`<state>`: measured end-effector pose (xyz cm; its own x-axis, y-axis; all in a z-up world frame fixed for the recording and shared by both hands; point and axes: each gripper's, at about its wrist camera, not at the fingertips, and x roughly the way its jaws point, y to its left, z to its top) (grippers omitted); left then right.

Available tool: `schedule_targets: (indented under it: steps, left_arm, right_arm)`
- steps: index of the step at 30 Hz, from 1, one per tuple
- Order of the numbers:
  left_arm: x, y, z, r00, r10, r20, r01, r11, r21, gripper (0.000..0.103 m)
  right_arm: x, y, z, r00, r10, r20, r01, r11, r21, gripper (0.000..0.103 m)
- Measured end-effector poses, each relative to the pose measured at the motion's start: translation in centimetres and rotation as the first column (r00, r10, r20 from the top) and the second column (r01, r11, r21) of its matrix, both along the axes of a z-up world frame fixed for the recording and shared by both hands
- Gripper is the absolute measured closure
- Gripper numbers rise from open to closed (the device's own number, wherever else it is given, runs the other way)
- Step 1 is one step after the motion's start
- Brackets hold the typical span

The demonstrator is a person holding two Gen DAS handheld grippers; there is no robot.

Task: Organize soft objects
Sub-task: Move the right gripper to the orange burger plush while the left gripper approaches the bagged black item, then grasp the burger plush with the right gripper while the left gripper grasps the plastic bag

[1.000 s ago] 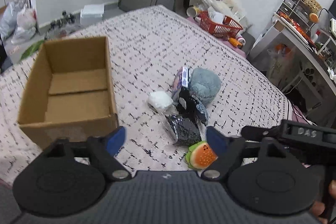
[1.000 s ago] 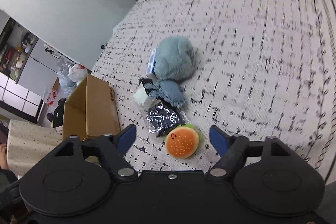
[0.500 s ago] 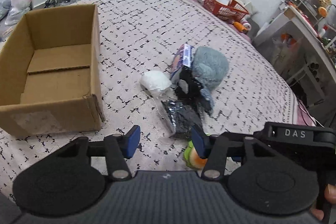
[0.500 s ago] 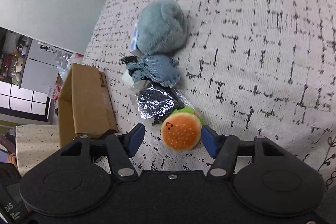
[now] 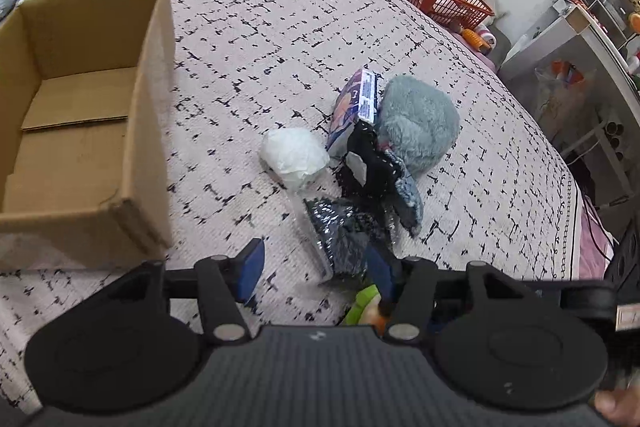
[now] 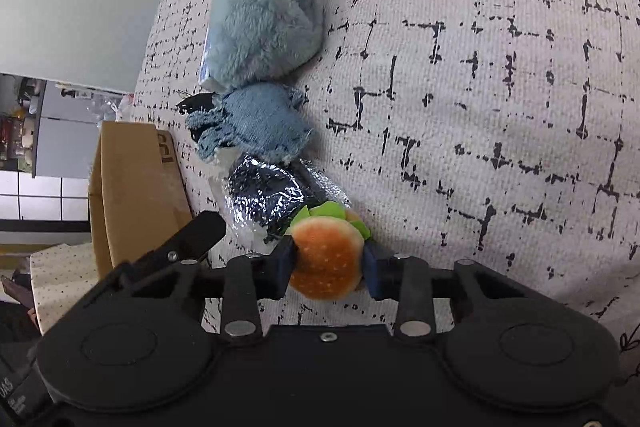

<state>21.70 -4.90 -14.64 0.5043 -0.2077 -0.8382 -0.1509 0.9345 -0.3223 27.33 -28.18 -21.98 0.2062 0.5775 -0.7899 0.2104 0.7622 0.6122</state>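
The burger plush (image 6: pixel 325 259) lies on the bed cover (image 6: pixel 500 107) at the near end of a row of soft items, and the right gripper (image 6: pixel 326 265) has its fingers (image 6: pixel 285 261) closing on it, both pads touching its flanks. Directly beyond the burger plush sits a dark item in clear wrap (image 6: pixel 266 201), then a denim scrap (image 6: pixel 256 125), then the grey-blue plush (image 6: pixel 264 23); the cardboard box (image 5: pixel 84 107) stands open and empty to the left of the burger plush. The left gripper (image 5: pixel 316 267) hovers just beside the wrapped item, its fingers (image 5: pixel 251 269) partly spread and opening, pinching nothing. Judgement: the pinch should be completed across the plush's middle without catching the wrap's edge that touches it, then lifted straight before carrying to the box. Compared with a second ago, the right fingers have gone from wide apart with the burger ahead of them to straddling it, and both cameras sit lower and closer to the row.
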Motion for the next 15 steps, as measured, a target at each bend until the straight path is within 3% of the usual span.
schedule_targets:
  steps: [5, 15]
  left_arm:
    - [1.2, -1.6, -0.2, 0.999, -0.044, 0.011, 0.043, 0.996, 0.084, 0.034]
    - [2.6, -2.2, -2.3, 0.999, -0.006, -0.05, 0.007, 1.0, 0.025, 0.031]
  right_arm:
    - [-0.2, -0.8, 0.4, 0.999, -0.029, 0.034, 0.029, 1.0, 0.012, 0.072]
    - [-0.7, -2.0, 1.7, 0.988, -0.077, 0.131, 0.085, 0.995, -0.053, 0.074]
